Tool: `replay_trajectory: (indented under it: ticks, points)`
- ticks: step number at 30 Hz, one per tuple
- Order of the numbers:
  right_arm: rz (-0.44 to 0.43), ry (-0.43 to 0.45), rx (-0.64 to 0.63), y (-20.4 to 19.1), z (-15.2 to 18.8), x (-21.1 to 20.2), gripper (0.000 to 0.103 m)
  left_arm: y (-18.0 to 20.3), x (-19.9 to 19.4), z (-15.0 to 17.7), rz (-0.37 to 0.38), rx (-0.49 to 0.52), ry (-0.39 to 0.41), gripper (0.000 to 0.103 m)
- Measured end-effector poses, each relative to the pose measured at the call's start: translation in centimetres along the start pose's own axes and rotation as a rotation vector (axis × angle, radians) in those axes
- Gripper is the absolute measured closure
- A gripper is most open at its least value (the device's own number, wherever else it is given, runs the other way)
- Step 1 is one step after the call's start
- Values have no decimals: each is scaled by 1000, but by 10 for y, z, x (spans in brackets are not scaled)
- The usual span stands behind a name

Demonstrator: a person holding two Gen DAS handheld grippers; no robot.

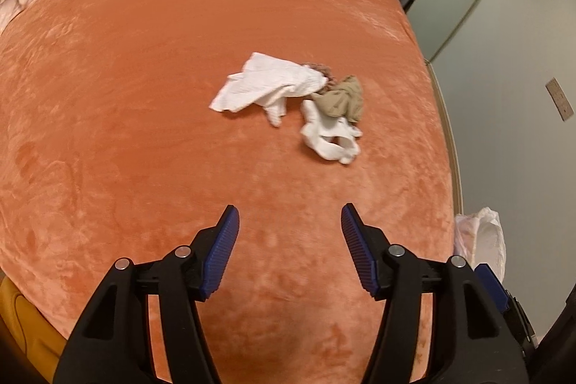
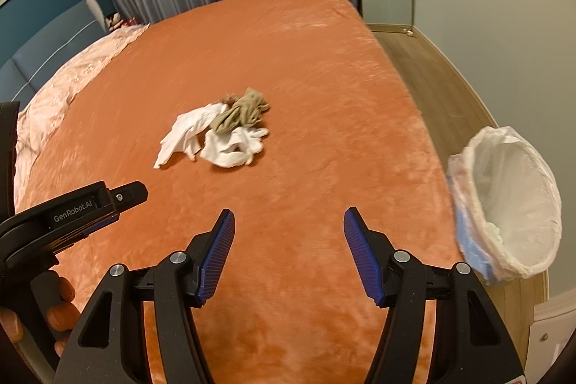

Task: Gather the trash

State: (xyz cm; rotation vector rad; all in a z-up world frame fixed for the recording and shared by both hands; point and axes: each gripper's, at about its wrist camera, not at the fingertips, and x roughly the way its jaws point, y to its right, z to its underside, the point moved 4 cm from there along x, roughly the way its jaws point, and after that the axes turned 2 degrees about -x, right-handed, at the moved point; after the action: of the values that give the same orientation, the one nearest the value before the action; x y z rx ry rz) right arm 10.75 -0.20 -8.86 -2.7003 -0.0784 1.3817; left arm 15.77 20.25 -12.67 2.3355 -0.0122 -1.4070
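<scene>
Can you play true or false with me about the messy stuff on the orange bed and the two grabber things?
1. The crumpled white tissues lie on the orange plush bedspread. True.
2. The right gripper holds a tissue. False: its jaws are open and empty.
3. The white-lined trash bin stands beside the bed. True.
4. The left gripper is shut. False: its jaws are wide open.
5. The crumpled brown-olive wad is inside the bin. False: it sits against the tissues on the bed.

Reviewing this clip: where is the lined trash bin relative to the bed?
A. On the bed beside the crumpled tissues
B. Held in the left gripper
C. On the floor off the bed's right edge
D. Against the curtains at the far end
C: the right wrist view shows the lined trash bin standing on the wooden floor beside the right edge of the bed, while the crumpled tissues lie mid-bed.
</scene>
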Motion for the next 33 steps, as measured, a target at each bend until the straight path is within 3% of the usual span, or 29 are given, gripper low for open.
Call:
replay_trajectory:
  ticks: [8,14,21,26,31,33]
  points:
    - [-29,-44,-43,-38,-13,48,42,-41,26,-31,-46,-26,-7,36]
    - [-50,-75,-56,-60,-36,98,42,-51,55,-71,-48,-31,-18,36]
    - [-57,-101,-55,-73,-63,149,42,-47,102,-113,-8,-22,-57,36]
    - [-71,-136,-47,-81,-69,183,42,-38,140,-127,63,-27,-130,37]
    - [-74,-169,-43,-84,-66,207,42,-29,165,-129,66,-3,-165,56]
    - [-77,-187,-37,-82,-64,215,42,-28,170,-128,73,-4,-174,71]
